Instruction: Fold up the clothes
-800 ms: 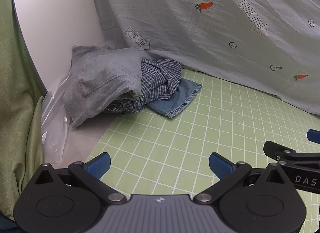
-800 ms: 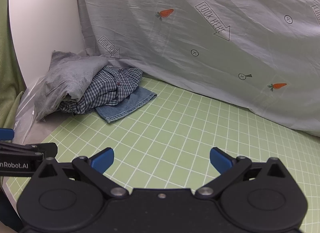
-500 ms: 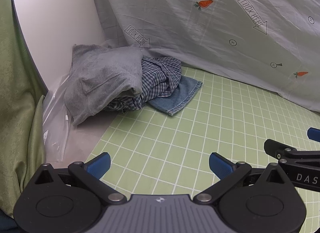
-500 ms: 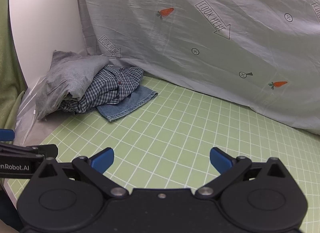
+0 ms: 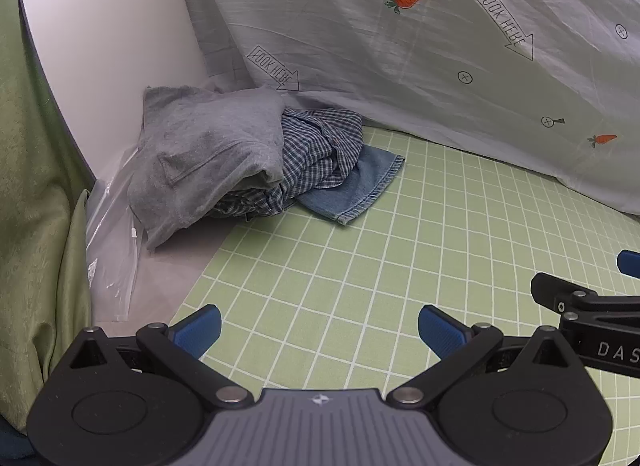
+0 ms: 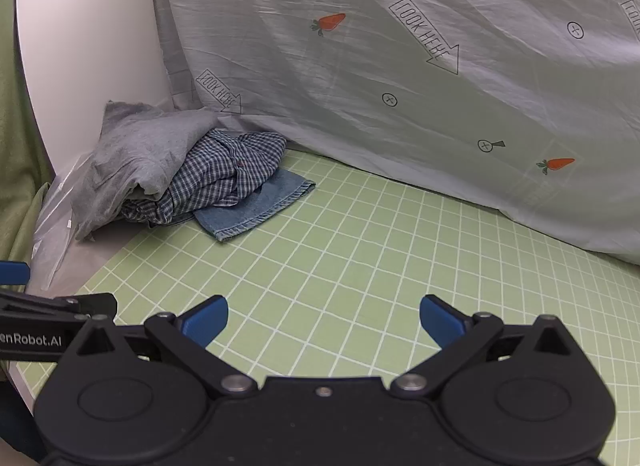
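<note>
Left wrist view, left to right: green curtain along left edge, white panel upper left, clear plastic bag below it. Clothes pile centre-left: grey shirt on top, plaid shirt under and beside it, denim lowest, sticking out right onto green grid mat. Printed sheet fills upper right behind pile. Left gripper at bottom, fingers spread wide, nothing between, well apart from pile. Right gripper pokes in at right edge.

Right wrist view: same pile centre-left, left of the right gripper's spread, empty fingers over mat.
</note>
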`<move>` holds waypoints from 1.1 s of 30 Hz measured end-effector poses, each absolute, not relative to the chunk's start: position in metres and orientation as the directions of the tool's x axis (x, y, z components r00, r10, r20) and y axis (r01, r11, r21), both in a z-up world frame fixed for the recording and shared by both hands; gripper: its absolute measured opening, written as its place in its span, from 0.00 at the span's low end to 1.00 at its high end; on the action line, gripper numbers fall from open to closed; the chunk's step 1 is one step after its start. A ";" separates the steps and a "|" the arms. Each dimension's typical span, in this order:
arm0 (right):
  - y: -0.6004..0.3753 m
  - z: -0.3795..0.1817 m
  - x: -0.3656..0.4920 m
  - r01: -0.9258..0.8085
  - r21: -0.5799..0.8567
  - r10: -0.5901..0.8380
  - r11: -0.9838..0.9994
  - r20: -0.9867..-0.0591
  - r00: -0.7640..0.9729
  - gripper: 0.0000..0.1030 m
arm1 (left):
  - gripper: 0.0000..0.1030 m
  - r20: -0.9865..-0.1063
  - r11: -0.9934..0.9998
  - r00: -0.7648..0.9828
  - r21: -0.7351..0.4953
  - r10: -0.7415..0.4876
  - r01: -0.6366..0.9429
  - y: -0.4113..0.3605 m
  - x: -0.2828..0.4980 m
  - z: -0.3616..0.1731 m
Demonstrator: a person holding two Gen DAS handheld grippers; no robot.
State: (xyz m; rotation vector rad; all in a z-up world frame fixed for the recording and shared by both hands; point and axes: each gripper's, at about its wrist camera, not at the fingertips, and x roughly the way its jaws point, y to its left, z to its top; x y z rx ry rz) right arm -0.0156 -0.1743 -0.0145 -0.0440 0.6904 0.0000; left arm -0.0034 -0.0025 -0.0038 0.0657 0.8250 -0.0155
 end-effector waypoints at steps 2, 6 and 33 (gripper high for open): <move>-0.175 -0.015 -0.015 -0.014 -0.041 -0.015 0.999 -0.637 0.771 1.00 | 1.00 -0.735 0.998 0.678 0.054 0.012 0.041 -0.003 -0.002 -0.004; -0.176 -0.014 -0.014 -0.012 -0.040 -0.017 0.999 -0.638 0.770 1.00 | 1.00 -0.736 0.997 0.676 0.058 0.013 0.044 -0.003 -0.001 -0.005; -0.173 -0.015 -0.012 -0.023 -0.036 -0.006 0.999 -0.653 0.758 1.00 | 1.00 -0.754 0.997 0.656 0.060 0.010 0.054 -0.006 0.003 -0.008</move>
